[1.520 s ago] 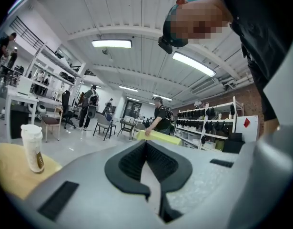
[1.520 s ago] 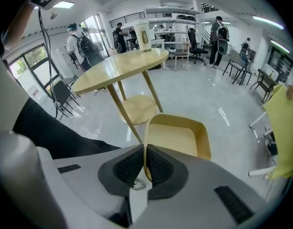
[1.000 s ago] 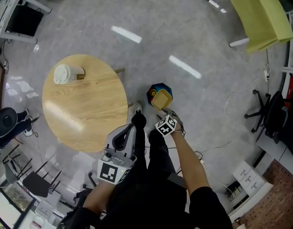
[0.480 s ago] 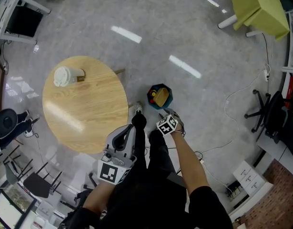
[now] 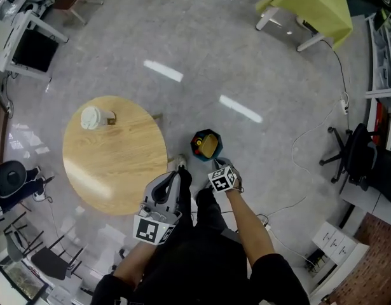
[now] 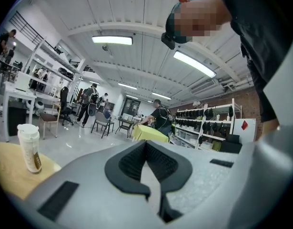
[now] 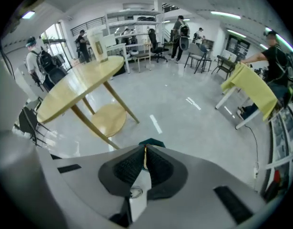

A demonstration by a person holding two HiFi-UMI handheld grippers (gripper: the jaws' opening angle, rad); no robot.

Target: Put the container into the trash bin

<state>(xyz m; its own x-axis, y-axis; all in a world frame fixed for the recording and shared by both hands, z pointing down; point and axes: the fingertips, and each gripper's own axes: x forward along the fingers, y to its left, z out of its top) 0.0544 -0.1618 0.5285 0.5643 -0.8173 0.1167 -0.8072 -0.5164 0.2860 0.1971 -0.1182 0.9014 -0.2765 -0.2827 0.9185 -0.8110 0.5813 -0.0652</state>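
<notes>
already in bin [image 5: 197, 138], container [image 5: 210, 146] aslant

Dark teal trash bin [image 5: 206, 133], yellow container [image 5: 210, 146], pale wood-grain worktop [image 5: 112, 164], white cup [image 5: 90, 117] — brown band, grey speckled floor [image 5: 246, 56], yellow-green cloth [image 5: 313, 2].

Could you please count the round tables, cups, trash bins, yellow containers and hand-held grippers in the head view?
Round table: 1
Cup: 1
Trash bin: 1
Yellow container: 1
Hand-held grippers: 2, left hand-held gripper and right hand-held gripper, its jaws closing with nothing between
Total: 6
</notes>
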